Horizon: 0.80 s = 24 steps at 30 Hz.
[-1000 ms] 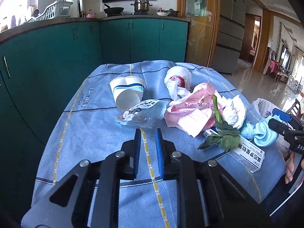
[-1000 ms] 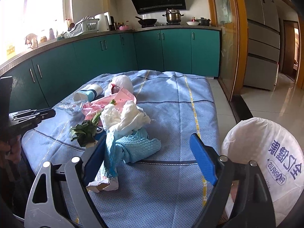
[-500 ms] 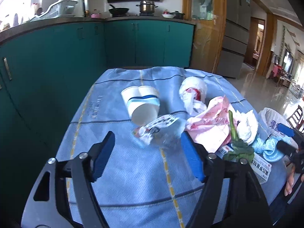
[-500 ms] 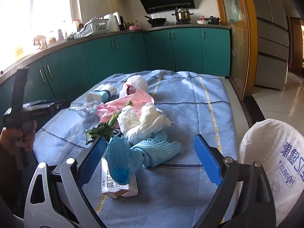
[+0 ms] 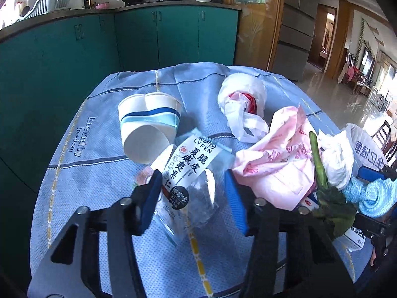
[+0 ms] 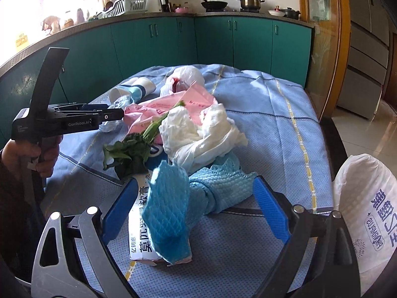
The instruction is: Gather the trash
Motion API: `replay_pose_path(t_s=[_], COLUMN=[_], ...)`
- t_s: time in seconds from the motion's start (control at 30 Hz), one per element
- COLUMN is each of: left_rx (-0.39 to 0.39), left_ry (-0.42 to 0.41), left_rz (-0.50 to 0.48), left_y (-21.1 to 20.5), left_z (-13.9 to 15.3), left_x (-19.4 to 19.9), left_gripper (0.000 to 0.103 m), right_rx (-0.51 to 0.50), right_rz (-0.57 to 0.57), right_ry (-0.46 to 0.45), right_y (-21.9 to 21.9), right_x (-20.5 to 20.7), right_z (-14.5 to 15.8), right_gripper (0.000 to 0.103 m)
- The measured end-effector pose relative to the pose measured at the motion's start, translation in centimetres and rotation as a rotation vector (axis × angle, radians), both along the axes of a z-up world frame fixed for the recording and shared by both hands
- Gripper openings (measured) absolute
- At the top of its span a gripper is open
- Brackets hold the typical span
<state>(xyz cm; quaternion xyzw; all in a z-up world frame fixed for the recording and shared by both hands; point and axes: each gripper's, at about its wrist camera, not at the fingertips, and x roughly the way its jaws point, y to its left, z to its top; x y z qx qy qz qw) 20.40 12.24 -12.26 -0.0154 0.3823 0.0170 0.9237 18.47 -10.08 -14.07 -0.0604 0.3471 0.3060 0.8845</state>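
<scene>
Trash lies in a heap on a table with a blue cloth (image 5: 94,186). My left gripper (image 5: 193,196) is open, its jaws either side of a clear snack wrapper (image 5: 191,171) with a white label. Beyond it lie stacked paper cups (image 5: 148,129), a white bag (image 5: 240,99), a pink bag (image 5: 275,159), white tissue (image 6: 198,134) and green stalks (image 6: 134,151). My right gripper (image 6: 193,206) is open around blue foam netting (image 6: 171,203), which lies on a white carton (image 6: 141,226). A white trash bag (image 6: 364,221) hangs at the right.
Green kitchen cabinets (image 5: 153,34) stand behind the table, with pots and a dish rack on the counter. A fridge (image 6: 367,49) and a tiled floor lie to the right. My left gripper also shows in the right wrist view (image 6: 116,114).
My left gripper opened from shut and moved forward until its jaws flank the clear wrapper. My right gripper moved forward and down over the blue netting and stayed open.
</scene>
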Motion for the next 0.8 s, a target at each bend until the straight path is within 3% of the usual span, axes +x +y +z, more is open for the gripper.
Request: replay_pose_path(t_s=[0.07, 0.17, 0.3, 0.47, 0.8], left_rx=[0.005, 0.012, 0.002, 0.014, 0.028], left_ry=[-0.007, -0.013, -0.022, -0.038, -0.100], left_rz=[-0.012, -0.025, -0.027, -0.034, -0.049], left_y=[-0.1, -0.1, -0.2, -0.7, -1.9], left_z=[0.2, 0.3, 0.4, 0.8, 2.8], left_x=[-0.4, -1.2, -1.9, -3.1, -7.3], left_gripper=[0.041, 0.034, 0.016, 0.007, 0.005], right_rx=[-0.001, 0.012, 0.026, 0.022, 0.015], right_rz=[0.013, 0.018, 0.001, -0.020, -0.058], right_ry=[0.014, 0.015, 0.014, -0.001, -0.060], right_y=[0.2, 0.1, -0.4, -1.2, -2.7], right_x=[0.0, -0.2, -0.3, -0.3, -0.7], right_z=[-0.2, -0.1, 0.0, 0.3, 1.3], right_gripper=[0.077, 0.068, 0.051, 0.033, 0.025])
